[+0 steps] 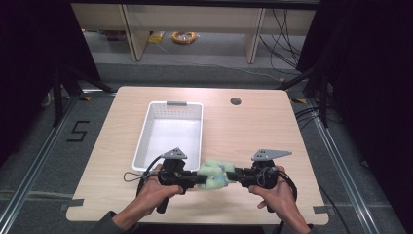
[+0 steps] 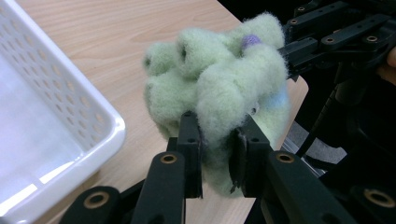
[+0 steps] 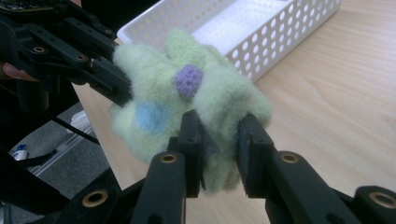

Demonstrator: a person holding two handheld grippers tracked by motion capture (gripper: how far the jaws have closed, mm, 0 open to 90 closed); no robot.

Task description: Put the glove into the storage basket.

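Green fuzzy plush toy (image 1: 213, 174) held between left claw (image 1: 196, 179) and right claw (image 1: 233, 176), both pinching it, beside white basket (image 1: 146, 127), above tabletop (image 1: 253, 131).

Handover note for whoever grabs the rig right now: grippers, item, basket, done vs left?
Left gripper: shut on the fuzzy pale green plush toy with purple and blue spots.
Right gripper: shut on the toy's other side.
Toy is held between both grippers over the near edge of the light wooden table, just right of the white perforated plastic basket.
Done: toy gripped.
Left: probably placing it in the basket, which has nothing in it.
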